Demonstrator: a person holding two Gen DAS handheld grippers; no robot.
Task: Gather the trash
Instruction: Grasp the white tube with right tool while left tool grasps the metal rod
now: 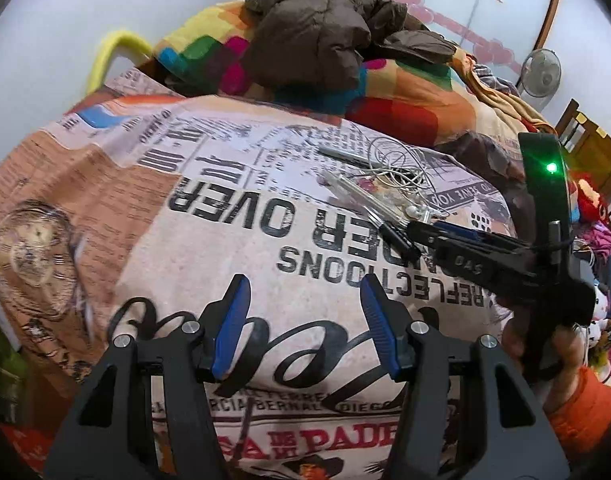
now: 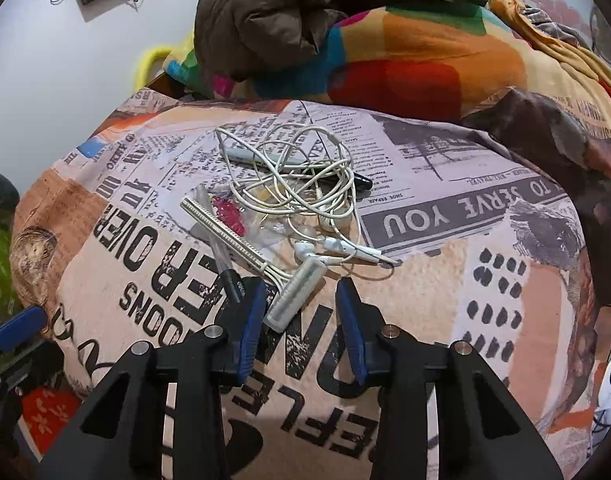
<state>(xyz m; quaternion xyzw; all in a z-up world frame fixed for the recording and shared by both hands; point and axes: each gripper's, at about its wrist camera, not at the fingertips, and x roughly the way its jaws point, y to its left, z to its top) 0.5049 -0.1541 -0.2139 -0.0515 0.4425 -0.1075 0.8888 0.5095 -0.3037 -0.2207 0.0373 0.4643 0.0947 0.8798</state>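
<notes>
Marker (image 2: 293,164) half buried under tangled earphones (image 2: 301,188), pen's (image 2: 225,264) tip hidden behind the right hand-held gripper (image 2: 301,300) — clear wrapper (image 2: 261,220) contents unreadable, fan (image 1: 541,74) cut off.

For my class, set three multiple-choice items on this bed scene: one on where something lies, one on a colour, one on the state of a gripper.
1. Where does the disposable razor lie?
A. On the brown jacket
B. On the printed blanket, its head between the right gripper's open fingers
C. On the floor

2. What colour are the tangled earphones?
A. White
B. Red
C. Black

3. How does the left gripper stand?
A. Shut on a pen
B. Shut on the razor
C. Open, holding nothing

Answers:
1 B: the razor rests on the printed blanket, its head just ahead of the right gripper.
2 A: the cable and buds are white.
3 C: its blue pads stand apart over bare blanket.
</notes>
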